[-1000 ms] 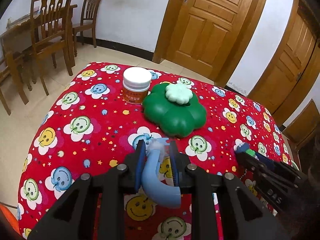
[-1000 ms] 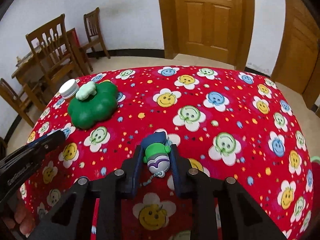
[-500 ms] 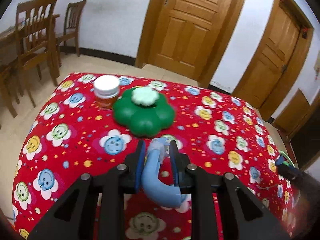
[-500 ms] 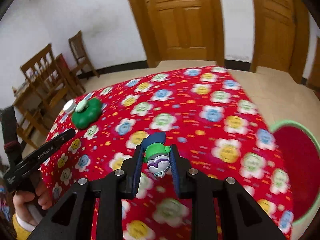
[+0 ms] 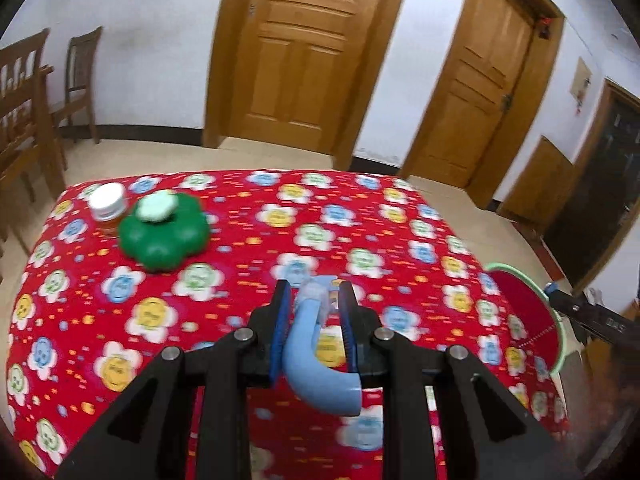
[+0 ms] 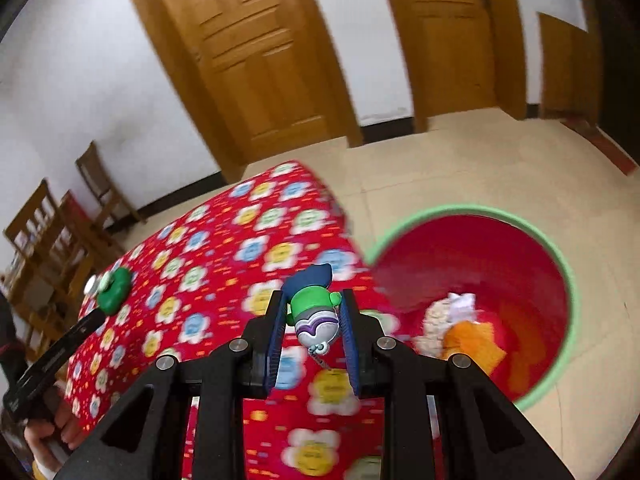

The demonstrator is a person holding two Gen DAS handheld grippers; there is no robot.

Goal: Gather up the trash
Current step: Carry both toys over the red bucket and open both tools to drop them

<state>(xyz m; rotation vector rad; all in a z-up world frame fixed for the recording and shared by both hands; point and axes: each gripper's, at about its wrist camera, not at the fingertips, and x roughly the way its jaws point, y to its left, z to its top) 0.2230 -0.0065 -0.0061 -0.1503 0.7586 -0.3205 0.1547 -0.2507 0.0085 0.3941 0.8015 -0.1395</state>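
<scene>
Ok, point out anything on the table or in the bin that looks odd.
Nothing looks spilled or broken. The green flower-shaped box and white-capped jar stand upright on the tablecloth. The red bin beside the table already holds crumpled paper scraps.

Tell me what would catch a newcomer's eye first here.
Probably the red smiley-flower tablecloth filling both views. Next, the red bin on the floor beside the table, some trash inside. Each gripper carries something: left gripper a blue curved piece, right gripper a small toy figure.
</scene>
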